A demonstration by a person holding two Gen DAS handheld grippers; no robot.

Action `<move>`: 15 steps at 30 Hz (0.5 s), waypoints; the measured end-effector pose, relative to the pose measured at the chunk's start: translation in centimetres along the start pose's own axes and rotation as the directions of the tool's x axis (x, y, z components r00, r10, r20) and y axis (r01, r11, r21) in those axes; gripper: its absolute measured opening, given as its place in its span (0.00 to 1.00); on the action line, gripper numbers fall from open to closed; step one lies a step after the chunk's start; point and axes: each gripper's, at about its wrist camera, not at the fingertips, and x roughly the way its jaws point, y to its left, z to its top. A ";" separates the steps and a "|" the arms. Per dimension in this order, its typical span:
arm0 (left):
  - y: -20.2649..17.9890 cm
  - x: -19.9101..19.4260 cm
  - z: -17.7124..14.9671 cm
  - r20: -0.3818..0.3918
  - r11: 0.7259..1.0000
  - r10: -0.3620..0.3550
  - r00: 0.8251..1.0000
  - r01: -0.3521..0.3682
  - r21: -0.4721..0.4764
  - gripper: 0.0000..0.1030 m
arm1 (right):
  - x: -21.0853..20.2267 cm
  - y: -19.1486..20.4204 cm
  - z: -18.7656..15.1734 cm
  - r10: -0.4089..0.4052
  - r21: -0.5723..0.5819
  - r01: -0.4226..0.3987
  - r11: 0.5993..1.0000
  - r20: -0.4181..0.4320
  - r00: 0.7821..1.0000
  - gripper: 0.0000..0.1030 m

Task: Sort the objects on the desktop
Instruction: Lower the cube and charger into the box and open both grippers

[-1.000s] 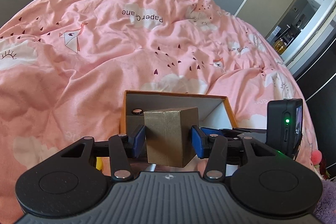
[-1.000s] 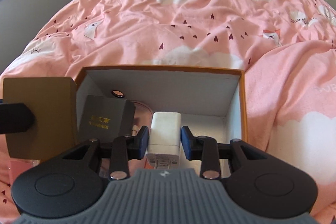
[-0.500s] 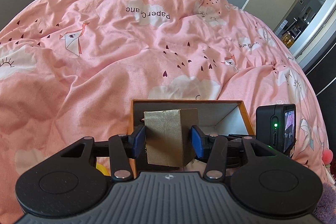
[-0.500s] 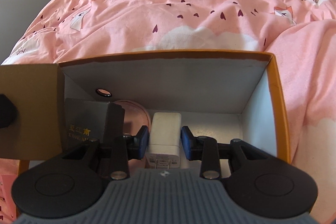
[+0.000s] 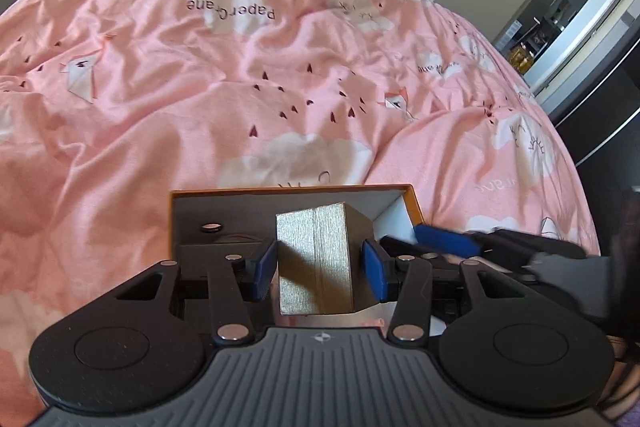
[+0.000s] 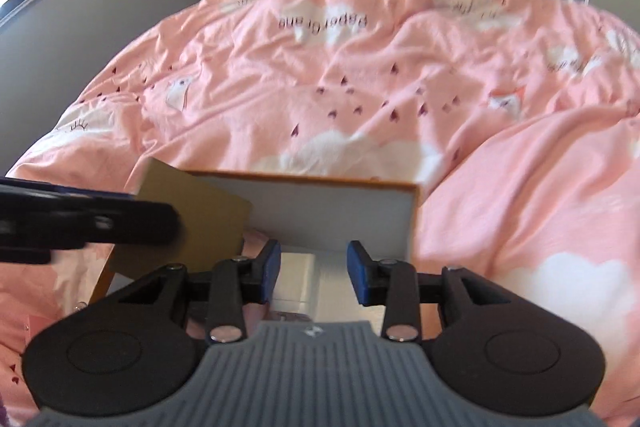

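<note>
We hold the gold cardboard box (image 5: pixel 316 263) clamped between the blue pads of the left gripper (image 5: pixel 320 269), tilted, directly over the orange storage box (image 5: pixel 414 203) that lies on the pink duvet (image 5: pixel 200 87). We judge this placement deliberate: the open white interior sits under the load so that a release would drop it among the items already sorted there. Along the left wall of the storage box we see a dark box (image 5: pixel 216 251) and a small round object (image 5: pixel 211 227); what the latter is we cannot tell.

The jaws of the right gripper (image 6: pixel 314 271) have just been opening and now stand apart. A white adapter (image 6: pixel 298 283) lies below and between them on the floor of the storage box, touched by neither pad, which we read as a delivery just completed on that side. The gold cardboard box is visible at the left of the right wrist view as well.

Legible writing: the duvet carries the printed words "Paper Crane", upside down in both views. The gold cardboard box shows no label on its visible faces
</note>
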 end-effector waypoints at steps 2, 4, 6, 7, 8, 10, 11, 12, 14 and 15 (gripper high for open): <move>-0.8 1.2 0.1 -0.021 1.000 0.002 1.000 -0.002 0.007 0.52 | -1.5 -1.0 0.1 -0.024 0.002 0.024 1.000 0.036 0.999 0.38; -1.4 2.5 0.2 -0.044 1.000 0.005 0.999 -0.005 0.007 0.52 | -2.2 -1.9 0.2 -0.058 0.014 0.057 0.998 0.052 0.997 0.38; -2.0 3.8 0.3 -0.065 1.000 0.027 0.998 -0.026 0.008 0.52 | -1.9 -3.0 0.0 -0.081 0.034 0.079 0.996 0.052 0.995 0.33; -2.3 4.4 0.4 -0.075 0.999 0.040 0.996 -0.039 0.010 0.52 | -1.7 -3.4 -0.2 -0.082 0.044 0.080 0.996 0.043 0.996 0.30; -2.5 4.9 0.4 -0.083 0.999 0.052 0.995 -0.051 0.010 0.52 | -1.5 -3.8 -0.4 -0.075 0.056 0.073 0.996 0.037 0.996 0.25; -2.9 6.0 0.5 -0.101 0.997 0.072 0.992 -0.071 0.010 0.52 | -1.1 -4.4 -0.7 -0.048 0.076 0.046 0.996 0.031 0.998 0.24; -3.1 6.5 0.6 -0.107 0.997 0.077 0.991 -0.077 0.009 0.52 | -0.9 -4.6 -0.9 -0.043 0.081 0.040 0.996 0.030 0.999 0.23; -3.3 7.0 0.6 -0.114 0.996 0.086 0.990 -0.085 0.008 0.52 | -0.8 -4.7 -1.0 -0.044 0.082 0.041 0.996 0.030 0.999 0.21; -3.8 7.8 0.6 -0.122 0.994 0.110 0.986 -0.110 0.012 0.52 | -0.6 -4.9 -1.1 -0.045 0.084 0.042 0.996 0.032 0.998 0.21; -3.9 8.2 0.6 -0.126 0.992 0.125 0.984 -0.124 0.014 0.52 | -0.4 -5.1 -1.2 -0.043 0.088 0.040 0.995 0.033 0.999 0.21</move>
